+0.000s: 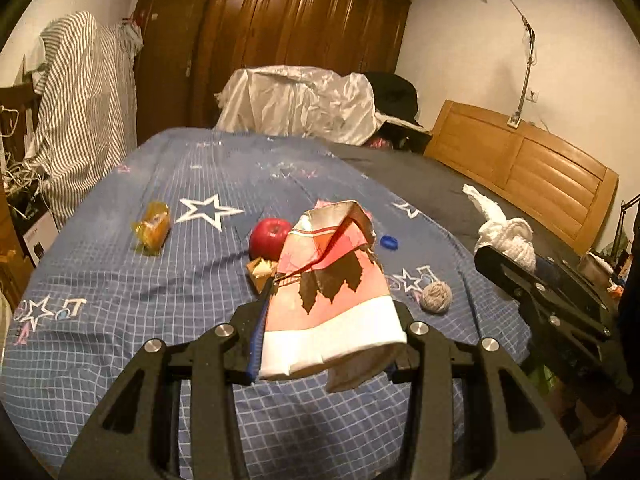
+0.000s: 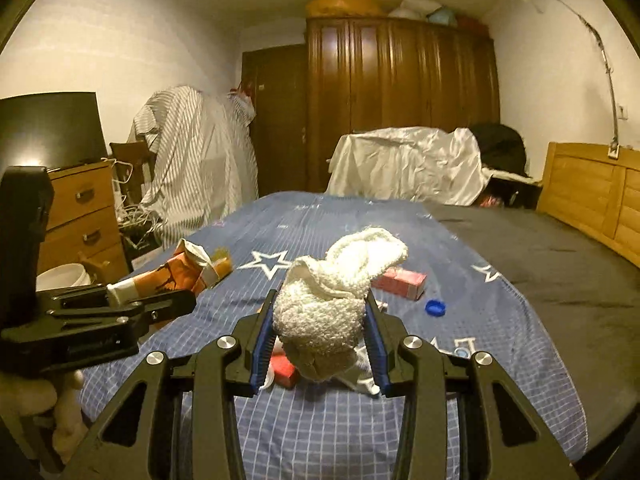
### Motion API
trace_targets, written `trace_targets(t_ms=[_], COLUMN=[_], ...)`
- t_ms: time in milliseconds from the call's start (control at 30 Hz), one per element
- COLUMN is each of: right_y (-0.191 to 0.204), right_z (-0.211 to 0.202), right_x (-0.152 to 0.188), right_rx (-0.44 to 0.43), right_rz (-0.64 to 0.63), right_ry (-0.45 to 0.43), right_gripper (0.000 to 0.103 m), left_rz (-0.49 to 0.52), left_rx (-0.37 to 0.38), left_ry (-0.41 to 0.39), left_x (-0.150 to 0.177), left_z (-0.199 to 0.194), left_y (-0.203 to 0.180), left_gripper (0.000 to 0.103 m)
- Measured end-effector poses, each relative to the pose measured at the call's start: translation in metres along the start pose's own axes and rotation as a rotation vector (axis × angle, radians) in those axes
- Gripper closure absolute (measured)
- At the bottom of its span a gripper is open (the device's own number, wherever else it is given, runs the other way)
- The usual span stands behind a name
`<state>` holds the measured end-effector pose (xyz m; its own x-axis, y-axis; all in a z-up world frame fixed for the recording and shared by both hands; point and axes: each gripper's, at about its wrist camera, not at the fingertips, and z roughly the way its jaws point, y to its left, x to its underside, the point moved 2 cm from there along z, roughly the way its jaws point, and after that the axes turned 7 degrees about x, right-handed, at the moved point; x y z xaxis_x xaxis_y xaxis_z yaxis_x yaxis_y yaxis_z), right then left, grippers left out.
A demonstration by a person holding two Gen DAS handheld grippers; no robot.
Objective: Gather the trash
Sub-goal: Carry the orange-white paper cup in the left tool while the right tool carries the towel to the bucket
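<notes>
My left gripper is shut on a crushed pink and orange paper carton with a white band, held above the blue checked bedspread. My right gripper is shut on a crumpled white cloth wad, also lifted off the bed. Each gripper shows in the other's view: the right gripper with the cloth wad, the left gripper with the carton. On the bed lie a red apple, a yellow wrapper, a blue bottle cap and a grey wad.
A pink box and a red packet lie on the bedspread. The bed's right half is bare grey mattress against a wooden headboard. Behind stand a dark wardrobe, a sheet-covered heap and a wooden dresser.
</notes>
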<state>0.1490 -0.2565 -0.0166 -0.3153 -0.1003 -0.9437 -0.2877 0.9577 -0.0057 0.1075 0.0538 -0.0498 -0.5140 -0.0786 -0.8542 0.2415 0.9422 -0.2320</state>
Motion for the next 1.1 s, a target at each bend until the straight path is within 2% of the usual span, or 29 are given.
trace_targets(t_ms=[367, 567, 867, 1100], right_y=[0.001, 0.024, 0.104, 0.190], right_z=[-0.001, 0.015, 0.042, 0.059], right_x=[-0.011, -0.027, -0.065, -0.091], right_rx=[-0.006, -0.076, -0.223, -0.356], right_rz=[-0.004, -0.025, -0.093, -0.141], right_ry=[0.008, 0.009, -0.010, -0.003], right_gripper=[0.062, 0.062, 0.062, 0.062], left_rz=[0.003, -0.024, -0.095, -0.134], left_rx=[-0.014, -0.074, -0.209, -0.319], left_ry=[-0.012, -0.035, -0.091, -0.134], left_x=[-0.008, -0.013, -0.026, -0.034], left_z=[-0.004, -0.021, -0.067, -0.111], left_y=[-0.001, 0.027, 0.097, 0.149], left_gripper=[0.062, 0.062, 0.061, 0.061])
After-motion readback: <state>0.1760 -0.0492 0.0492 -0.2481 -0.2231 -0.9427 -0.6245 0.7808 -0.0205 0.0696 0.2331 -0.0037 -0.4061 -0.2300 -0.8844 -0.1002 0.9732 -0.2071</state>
